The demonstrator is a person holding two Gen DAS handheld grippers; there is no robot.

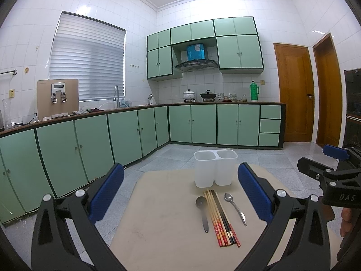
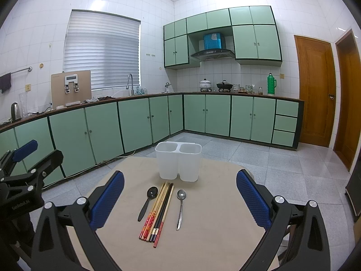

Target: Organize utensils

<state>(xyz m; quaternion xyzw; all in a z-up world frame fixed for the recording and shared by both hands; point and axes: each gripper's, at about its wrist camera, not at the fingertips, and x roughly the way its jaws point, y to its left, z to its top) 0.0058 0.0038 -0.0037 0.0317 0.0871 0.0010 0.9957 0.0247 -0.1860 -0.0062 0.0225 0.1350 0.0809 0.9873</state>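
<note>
**Nothing sorted yet: every utensil is still lying on the table**

You are holding both grippers back from the work, each hovering above the near edge of the table (image 2: 214, 237). Your left gripper (image 1: 180, 194) is showing its jaws spread wide with nothing between them, and your right gripper (image 2: 180, 198) is doing the same: blue pads well apart, empty.

You are looking at a white two-compartment holder (image 2: 178, 161) standing upright toward the far side of the table. As far as the translucent walls let you judge, both compartments are sitting empty; no handle is sticking out of either.

Just in front of the holder, the utensils are lying in a neat row, none of them lifted. The black spoon (image 2: 147, 202) is lying on the left, the bundle of chopsticks (image 2: 158, 214) is resting in the middle with its tips pointing toward the holder, and the metal spoon (image 2: 180, 207) is lying on the right. The spoons are sitting just beside the chopsticks, apart from them.

So you are standing at the very start. All of it is waiting for you: picking up each spoon, gathering the chopsticks, and dropping them into the compartments. The flat-lying chopsticks are likely going to be the fiddliest pickup, since they are pressing side by side against the table.
</note>
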